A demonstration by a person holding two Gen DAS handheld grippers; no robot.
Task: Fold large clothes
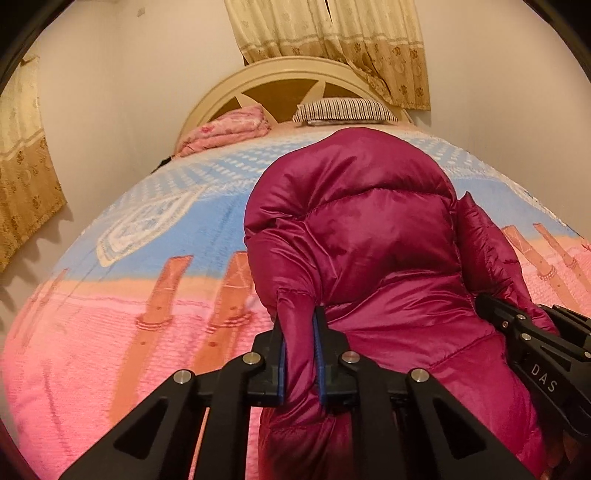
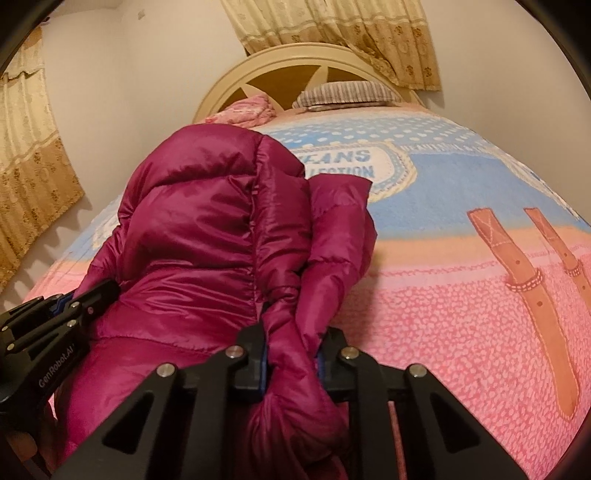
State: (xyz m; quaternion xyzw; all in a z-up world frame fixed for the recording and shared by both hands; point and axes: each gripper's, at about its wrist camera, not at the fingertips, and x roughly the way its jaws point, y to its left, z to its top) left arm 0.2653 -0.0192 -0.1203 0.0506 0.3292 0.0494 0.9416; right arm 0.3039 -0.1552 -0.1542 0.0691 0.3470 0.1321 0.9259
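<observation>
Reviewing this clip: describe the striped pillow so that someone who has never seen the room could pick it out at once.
Start at the cream arched headboard at the far end of the bed. Two soft items lie at its foot; the striped pillow is the right one, under the curtain. Unlike the folded pink floral blanket beside it, it is flat, with narrow dark and pale stripes.

The puffer jacket (image 1: 369,236) lies lengthwise on the bedspread (image 1: 147,229), running toward twelve o'clock. Behind it, by the headboard (image 1: 280,79), a pillow (image 1: 343,110) sits at twelve and a folded blanket (image 1: 225,129) at eleven. Curtains (image 1: 332,40) hang behind the headboard; another curtain (image 1: 26,162) at nine
</observation>
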